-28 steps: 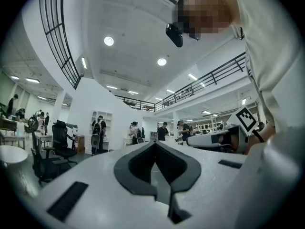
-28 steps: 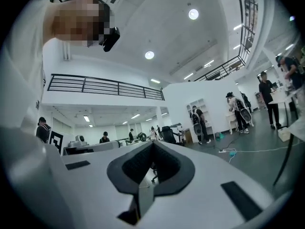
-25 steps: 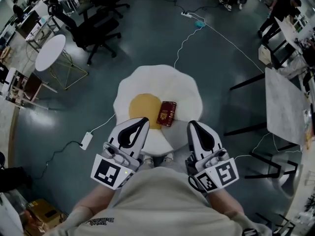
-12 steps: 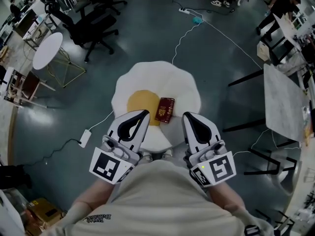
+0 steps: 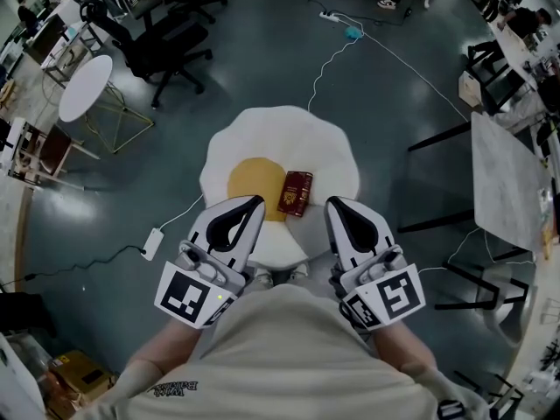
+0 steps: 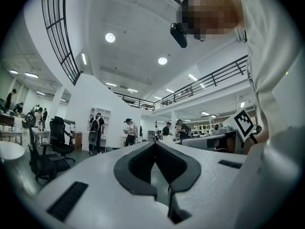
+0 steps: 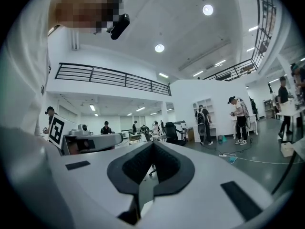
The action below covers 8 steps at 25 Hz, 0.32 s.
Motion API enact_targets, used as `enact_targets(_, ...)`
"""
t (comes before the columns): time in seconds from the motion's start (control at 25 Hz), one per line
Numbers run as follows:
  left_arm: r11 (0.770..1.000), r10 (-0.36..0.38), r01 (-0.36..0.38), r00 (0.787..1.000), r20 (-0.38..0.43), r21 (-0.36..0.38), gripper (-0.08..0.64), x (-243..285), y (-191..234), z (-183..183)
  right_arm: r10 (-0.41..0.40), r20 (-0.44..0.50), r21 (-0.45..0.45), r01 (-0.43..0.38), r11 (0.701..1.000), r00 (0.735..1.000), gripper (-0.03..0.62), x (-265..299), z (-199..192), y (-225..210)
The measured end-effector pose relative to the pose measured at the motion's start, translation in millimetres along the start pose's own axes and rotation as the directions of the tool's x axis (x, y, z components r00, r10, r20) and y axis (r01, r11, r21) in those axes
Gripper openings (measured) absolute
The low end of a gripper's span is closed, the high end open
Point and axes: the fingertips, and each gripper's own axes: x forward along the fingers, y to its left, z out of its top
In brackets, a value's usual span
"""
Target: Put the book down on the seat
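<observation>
A dark red book (image 5: 296, 192) lies flat on the white, egg-shaped seat (image 5: 315, 143), just right of its yellow centre (image 5: 254, 186). Both grippers are held level in front of my torso, nearer than the book and apart from it. My left gripper (image 5: 255, 202) is shut with nothing in it, its tips over the seat's near edge. My right gripper (image 5: 333, 203) is shut and empty too, to the right of the book. In the left gripper view the left gripper (image 6: 153, 145) has its tips together, as does the right gripper (image 7: 152, 144) in the right gripper view.
Black office chairs (image 5: 166, 46) and a round white table (image 5: 87, 90) stand at the far left. A grey table (image 5: 507, 191) with black legs is at the right. White cables (image 5: 328, 68) and a power strip (image 5: 153, 249) lie on the dark floor. People (image 7: 237, 118) stand far off.
The right gripper has rolled a little, its marker cube now sits more tilted. The book still lies in the same place on the seat, and the left gripper has kept still.
</observation>
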Motion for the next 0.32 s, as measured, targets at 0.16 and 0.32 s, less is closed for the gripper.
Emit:
enact_targets(0.16, 1.000, -0.004, 0.004, 1.000, 0.020, -0.015, 0.005, 0, 0, 12, 0.001, -0.003, -0.015, -0.001, 1.000, 1.000, -0.002, 0, 8, 2)
enact_targets(0.32, 1.000, -0.008, 0.008, 0.999, 0.050, -0.011, 0.005, 1, 0, 22, -0.002, 0.021, -0.041, 0.003, 0.999, 1.000, -0.002, -1, 18, 5)
